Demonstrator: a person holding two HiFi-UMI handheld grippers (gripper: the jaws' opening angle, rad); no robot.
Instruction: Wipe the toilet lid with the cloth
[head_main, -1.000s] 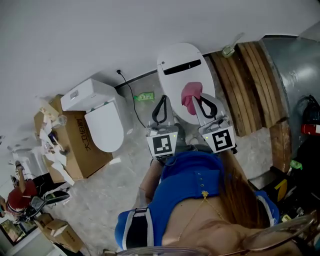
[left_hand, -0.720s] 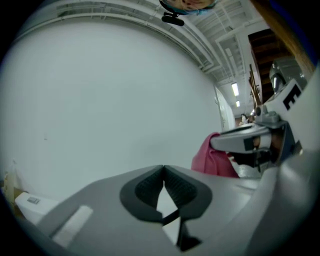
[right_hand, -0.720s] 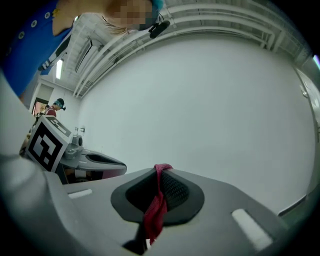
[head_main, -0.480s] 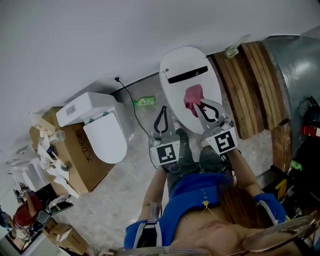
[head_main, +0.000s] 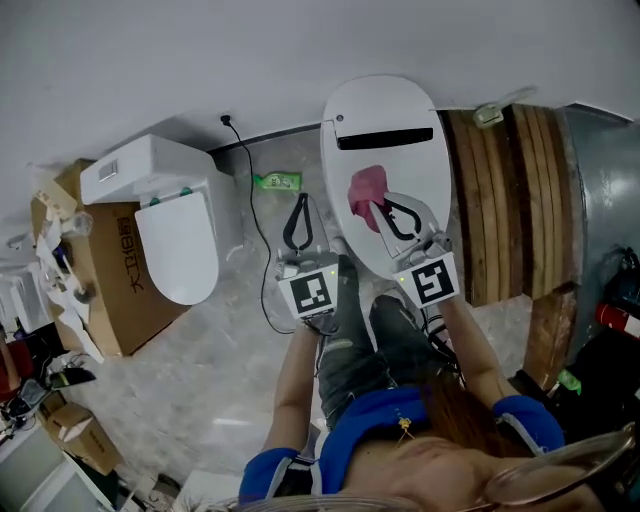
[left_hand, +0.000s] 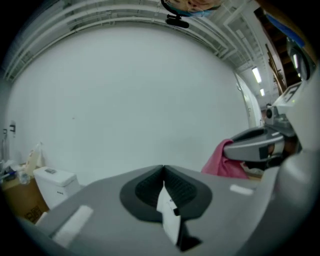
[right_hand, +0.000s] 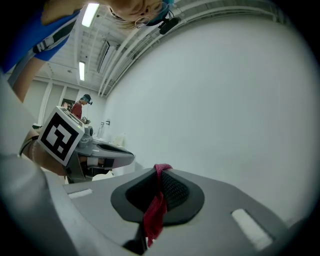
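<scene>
While a person in a blue top stands over a closed white toilet lid (head_main: 398, 108), the right gripper (head_main: 378, 208) has its jaws pressed together on one edge of a pink cloth (head_main: 366, 187). The cloth lies crumpled on the middle of the lid, just below the black strip (head_main: 385, 138) that crosses the lid near its rear end. Seen from above it is a small, rumpled, rose-coloured patch against the glossy oval. In the right gripper view, the right gripper (right_hand: 160, 170) shows a narrow fold of the cloth (right_hand: 156, 210), darker and redder there. The fold is pinched at the tips and hangs down through the slit between the ribbed pads.

The left gripper (head_main: 301, 198) hovers over the grey floor (head_main: 230, 370) just beside the lid's left edge, apart from the cloth. In its own view the left gripper (left_hand: 163, 169) has its jaws closed tip to tip with nothing gripped. The cloth (left_hand: 220, 161) shows to the right there, under the other gripper.

A second toilet (head_main: 175, 235) stands against the pale wall (head_main: 150, 70) to the left, next to an open cardboard box (head_main: 115, 290). Wooden planks (head_main: 505, 200) lie to the right of the lid.
</scene>
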